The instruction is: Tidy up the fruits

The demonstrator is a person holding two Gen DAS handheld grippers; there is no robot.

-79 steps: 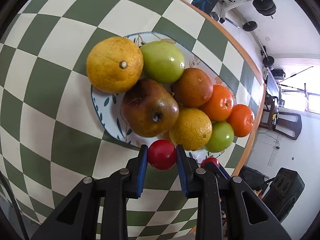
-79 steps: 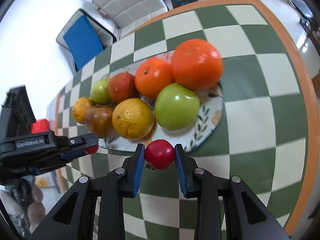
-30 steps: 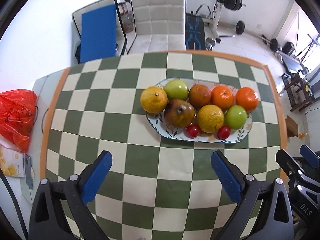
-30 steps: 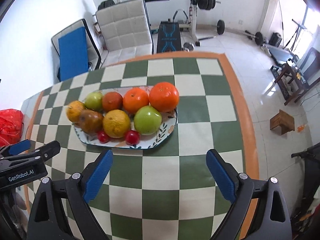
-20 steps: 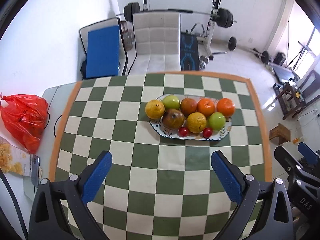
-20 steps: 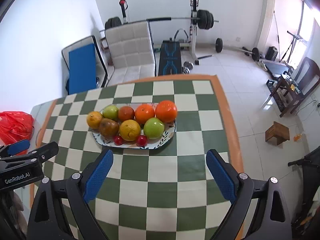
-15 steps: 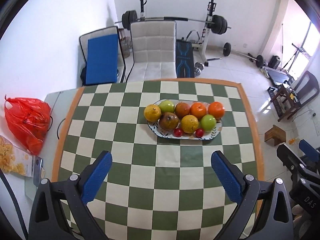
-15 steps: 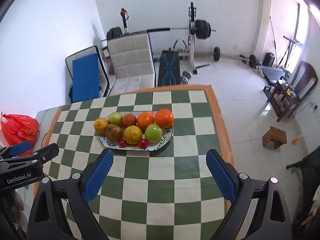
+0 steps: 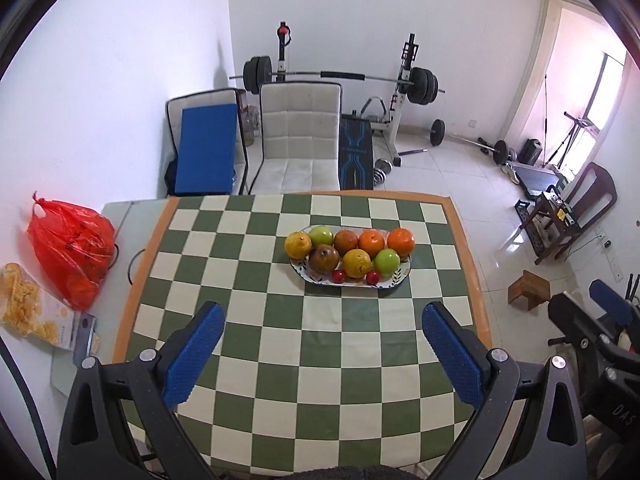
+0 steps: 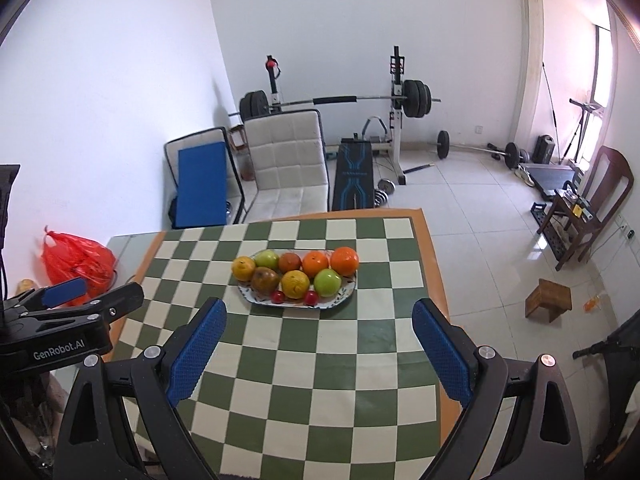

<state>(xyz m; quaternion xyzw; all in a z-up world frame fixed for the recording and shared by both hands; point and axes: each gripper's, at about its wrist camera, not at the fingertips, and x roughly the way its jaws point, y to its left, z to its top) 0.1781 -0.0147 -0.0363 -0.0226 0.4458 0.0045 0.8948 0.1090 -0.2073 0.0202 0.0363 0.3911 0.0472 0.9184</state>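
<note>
Both the left gripper point(image 9: 322, 346) and right gripper point(image 10: 319, 342) had released their red fruits point(image 9: 339, 276) onto the plate point(image 9: 394, 282), withdrawn high above the table point(image 9: 320, 360), jaws wide and empty, so sorting appeared complete.

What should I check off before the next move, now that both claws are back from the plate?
1. Left claw empty: ok, jaws wide open, nothing between them.
2. Right claw empty: ok, also wide open.
3. Both small red fruits on the plate: ok, they sit at its near rim in front of the larger fruit.
4. Loose fruit on the checkered table: ok, none visible off the plate.
5. Pile stable: cannot tell; the yellow citrus at the left end seems to overhang the rim.
6. Claws apart from each other: ok, the left claw shows only at the edge of the right wrist view.
</note>
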